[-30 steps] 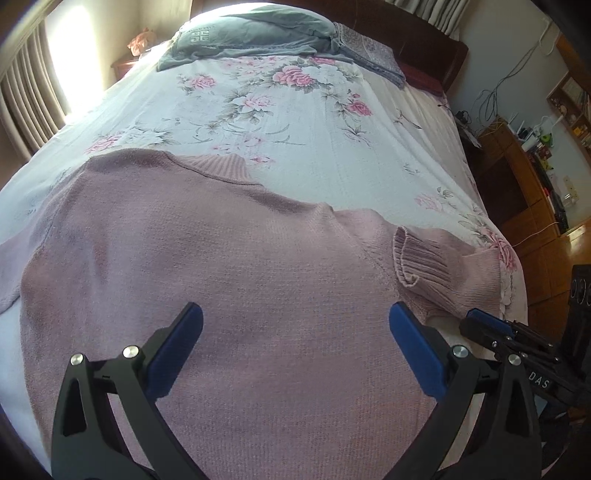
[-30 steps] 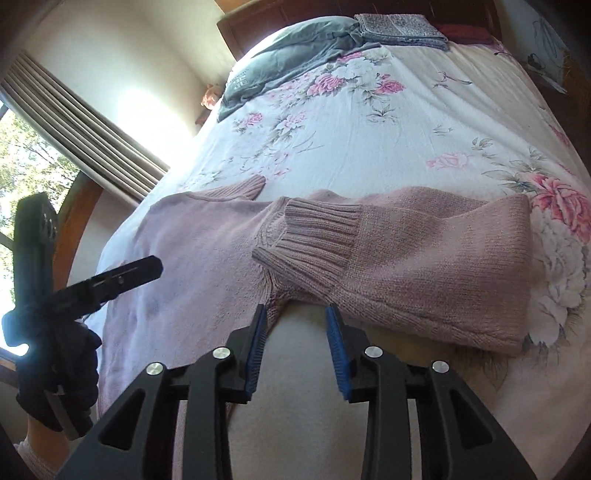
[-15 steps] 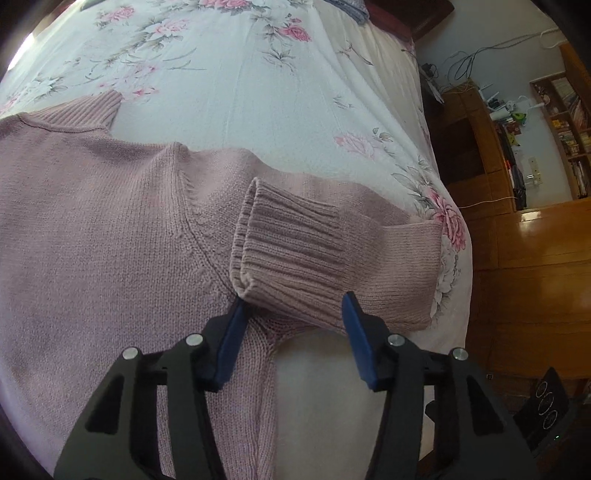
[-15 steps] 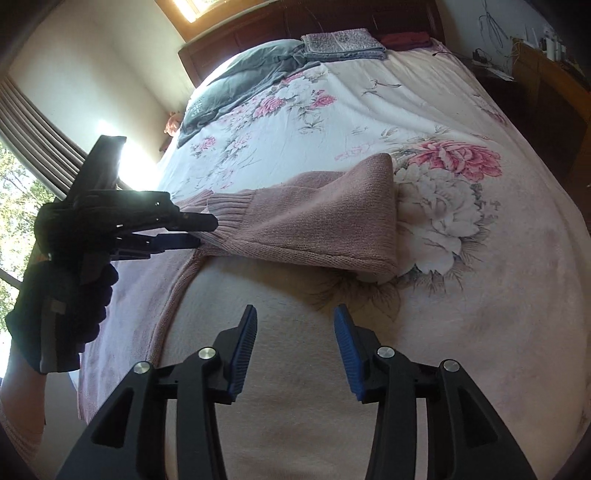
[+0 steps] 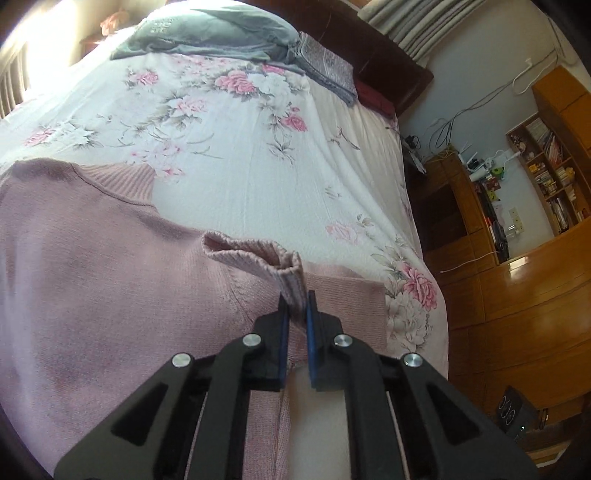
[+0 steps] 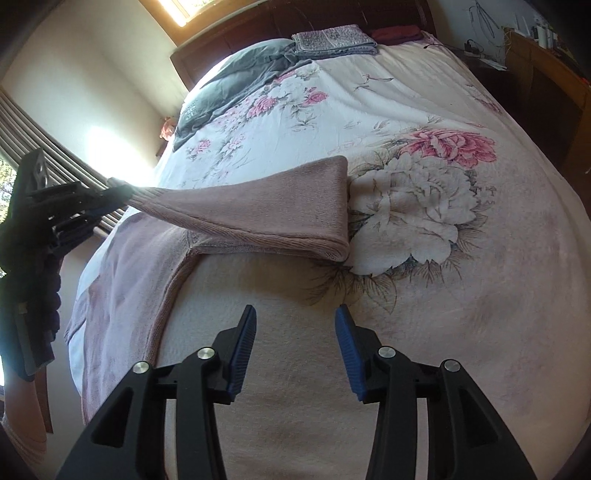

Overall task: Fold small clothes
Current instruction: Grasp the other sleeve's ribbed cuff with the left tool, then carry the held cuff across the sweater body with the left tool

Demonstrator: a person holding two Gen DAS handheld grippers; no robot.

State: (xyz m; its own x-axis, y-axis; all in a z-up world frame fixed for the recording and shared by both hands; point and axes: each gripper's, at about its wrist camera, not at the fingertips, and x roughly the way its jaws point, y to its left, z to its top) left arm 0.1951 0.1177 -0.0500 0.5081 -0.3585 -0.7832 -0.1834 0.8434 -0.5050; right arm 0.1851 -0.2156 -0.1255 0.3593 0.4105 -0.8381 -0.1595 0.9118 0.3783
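Observation:
A dusty pink knitted sweater (image 5: 92, 280) lies flat on the floral bedspread (image 5: 240, 155), collar toward the pillows. Its right sleeve (image 6: 266, 206) is doubled back toward the body. My left gripper (image 5: 294, 301) is shut on the sleeve's ribbed cuff (image 5: 258, 258), lifting it off the fabric; in the right wrist view the left gripper (image 6: 110, 192) holds the cuff up at the left. My right gripper (image 6: 295, 321) is open over bare bedspread (image 6: 406, 332), nearer than the sleeve's fold, with nothing between its fingers.
Grey bedding (image 5: 207, 33) and a folded patterned cloth (image 5: 325, 66) lie by the dark headboard. Wooden cabinets and a bookshelf (image 5: 546, 177) stand right of the bed, over a shiny wooden floor (image 5: 535, 295). Curtains (image 6: 44, 147) hang at the left.
My left gripper swung from over the sweater's body to the cuff, shut on it and lifted it. My right gripper drew back from the sleeve and opened wider.

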